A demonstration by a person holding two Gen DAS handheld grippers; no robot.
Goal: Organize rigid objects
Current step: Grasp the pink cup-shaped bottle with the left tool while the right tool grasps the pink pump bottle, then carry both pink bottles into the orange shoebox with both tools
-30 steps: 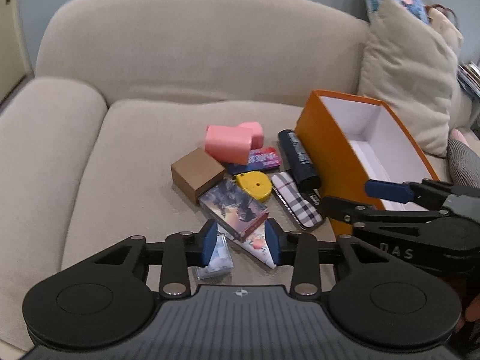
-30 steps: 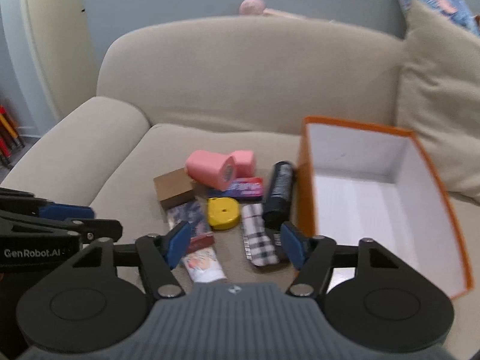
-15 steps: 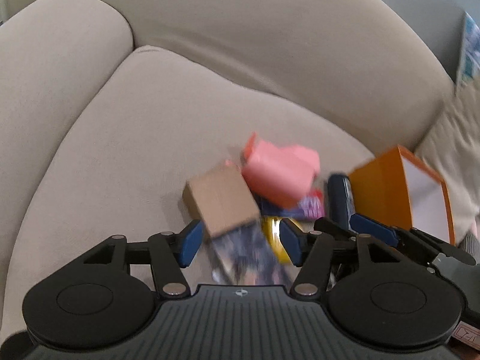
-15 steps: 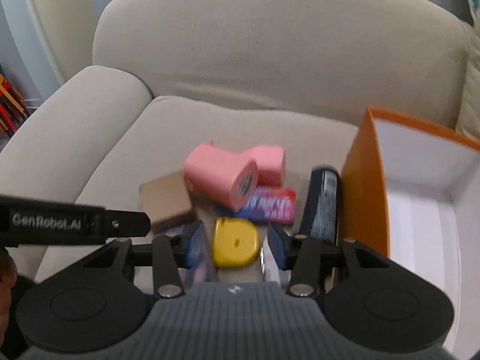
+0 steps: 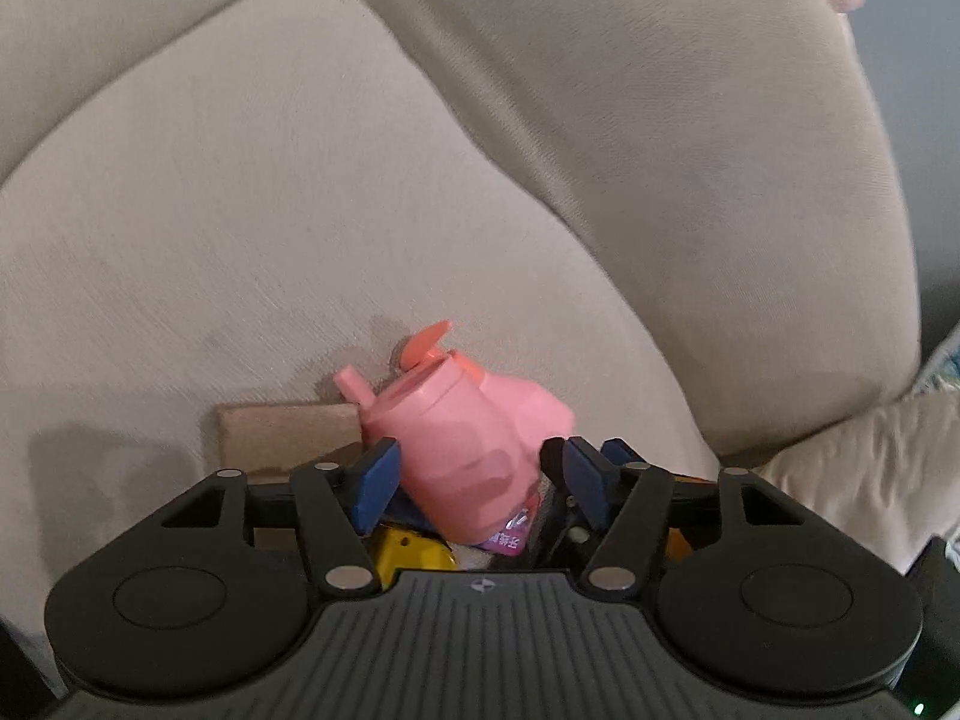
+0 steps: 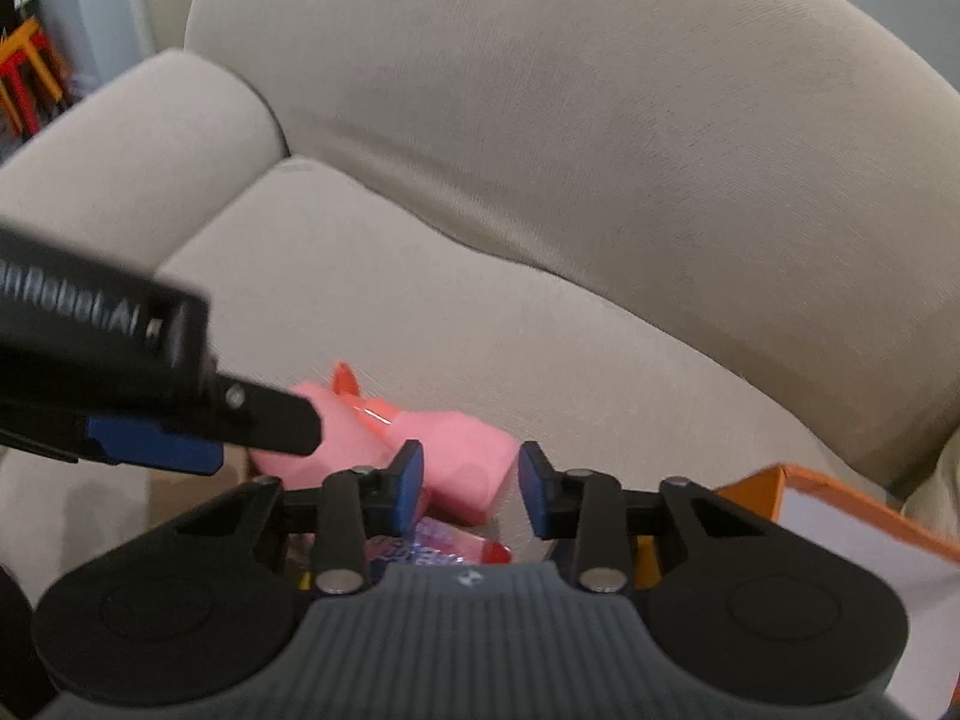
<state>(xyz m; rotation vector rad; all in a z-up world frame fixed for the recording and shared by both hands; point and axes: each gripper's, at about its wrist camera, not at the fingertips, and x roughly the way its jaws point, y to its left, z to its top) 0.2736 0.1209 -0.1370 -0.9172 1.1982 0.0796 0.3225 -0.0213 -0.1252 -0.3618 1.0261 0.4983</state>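
Note:
A pink bottle [image 5: 462,450] with a spout and a flipped-up lid lies tilted on the pile, between the jaws of my left gripper [image 5: 478,474]. Those jaws are opening and the pads stand beside the bottle. My right gripper [image 6: 472,483] is closing around a smaller pink block [image 6: 468,462], with a gap still showing at its right pad. One of the left gripper's fingers [image 6: 270,420] crosses the right wrist view over the pink bottle [image 6: 336,432]. A brown cardboard box [image 5: 282,432], a yellow tape measure [image 5: 414,549] and a purple packet [image 6: 444,546] lie under the grippers.
An orange box with a white inside [image 6: 774,480] stands at the right of the pile. Everything rests on a beige sofa seat [image 5: 240,240] with a backrest [image 6: 600,120] and an armrest [image 6: 138,138]. A cream cushion [image 5: 840,468] leans at the right.
Both grippers came forward and down onto the pile. The left jaws widened and now flank the pink bottle; the right jaws narrowed around the pink block. The left view has rolled.

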